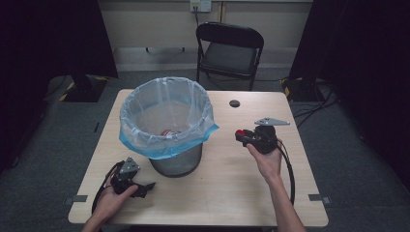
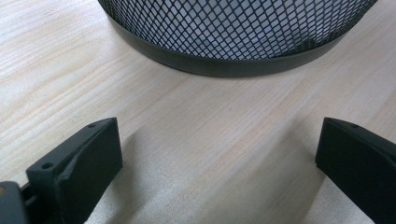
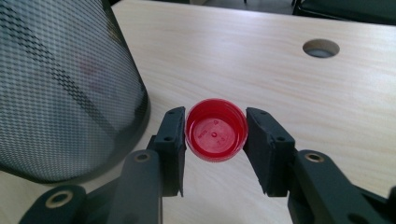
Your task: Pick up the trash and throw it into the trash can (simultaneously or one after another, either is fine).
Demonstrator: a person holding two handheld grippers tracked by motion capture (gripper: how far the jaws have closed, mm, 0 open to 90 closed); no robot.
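Note:
A red bottle cap [image 3: 215, 136], open side up, is pinched between the two black jaws of my right gripper [image 3: 215, 140]. In the high view that right gripper [image 1: 240, 135] hangs above the table, right of the bin, with the cap [image 1: 239, 132] at its tip. A black mesh waste bin [image 1: 167, 126] with a clear, blue-edged liner stands mid-table; something red and white lies at its bottom. My left gripper [image 1: 149, 186] rests low on the table in front of the bin, jaws wide apart with only bare wood between them [image 2: 219, 154].
The wooden table [image 1: 227, 193] has a round cable hole [image 1: 234, 103] at the back right. A black folding chair [image 1: 229, 48] stands beyond the far edge. The bin's mesh base [image 2: 233, 42] sits just ahead of the left jaws. Cables trail from both grippers.

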